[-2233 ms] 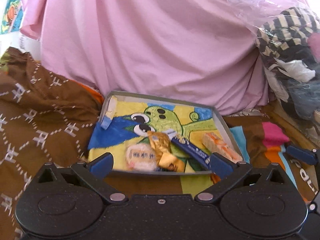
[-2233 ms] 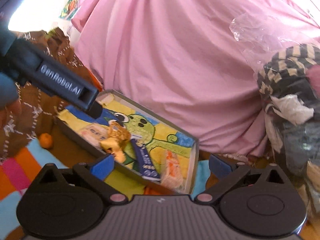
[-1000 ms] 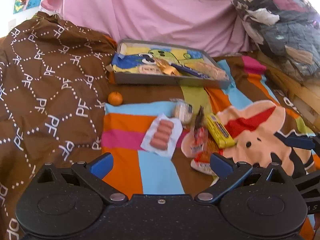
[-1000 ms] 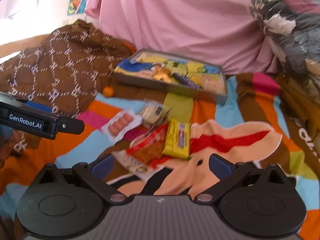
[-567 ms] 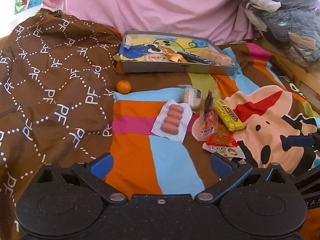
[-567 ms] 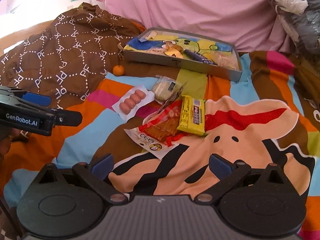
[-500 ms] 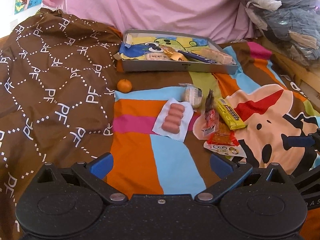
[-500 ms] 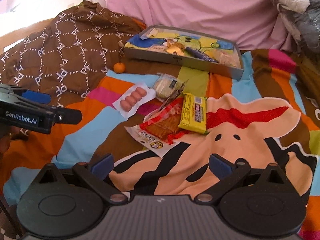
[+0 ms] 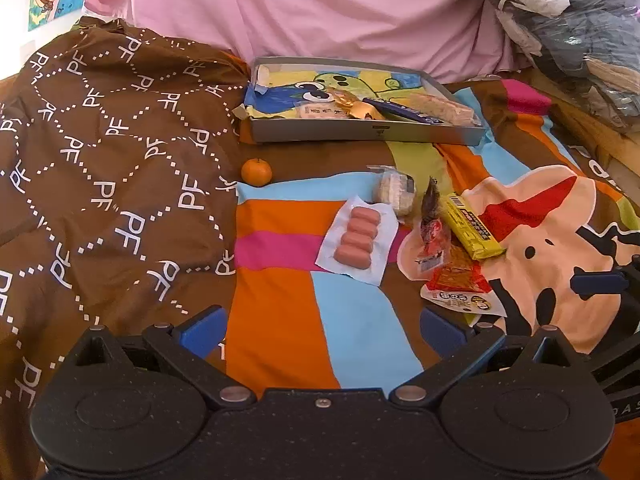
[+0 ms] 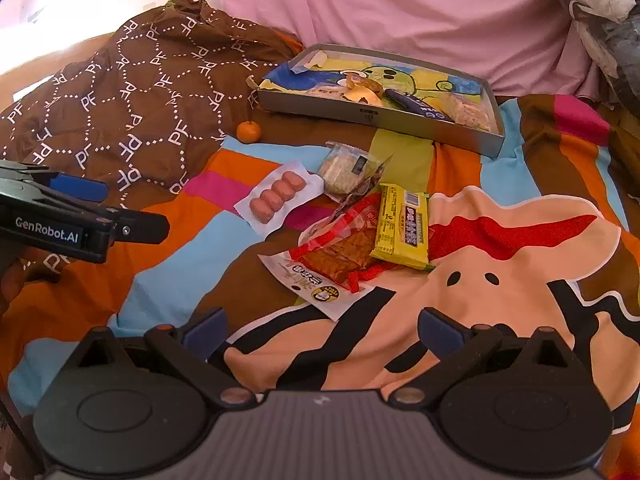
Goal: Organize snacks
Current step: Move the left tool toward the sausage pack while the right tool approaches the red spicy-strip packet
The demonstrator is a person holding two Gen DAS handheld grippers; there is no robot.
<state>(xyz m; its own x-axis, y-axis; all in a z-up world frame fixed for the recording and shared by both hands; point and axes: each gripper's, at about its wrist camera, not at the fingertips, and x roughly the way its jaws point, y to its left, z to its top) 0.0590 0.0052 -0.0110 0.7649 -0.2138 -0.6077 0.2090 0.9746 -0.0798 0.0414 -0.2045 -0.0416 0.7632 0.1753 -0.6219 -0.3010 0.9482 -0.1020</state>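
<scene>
A grey tray (image 9: 360,133) (image 10: 372,114) with a cartoon lining holds several snacks at the far end of the bedspread. Loose on the spread lie a sausage pack (image 9: 357,237) (image 10: 276,196), a clear-wrapped cake (image 9: 394,192) (image 10: 344,170), a yellow bar (image 9: 472,226) (image 10: 403,226), a red snack packet (image 9: 456,276) (image 10: 340,252) and a small orange (image 9: 256,171) (image 10: 248,131). My left gripper (image 9: 322,330) (image 10: 80,208) is open and empty, short of the sausages. My right gripper (image 10: 322,330) is open and empty, just short of the red packet.
A brown patterned blanket (image 9: 100,180) is bunched on the left. A pink sheet (image 9: 320,8) hangs behind the tray. Bagged clothes (image 9: 572,32) are piled at the right.
Both grippers have drawn back from the tray, so the loose snacks on the spread have come into view. Over the last half second they barely move.
</scene>
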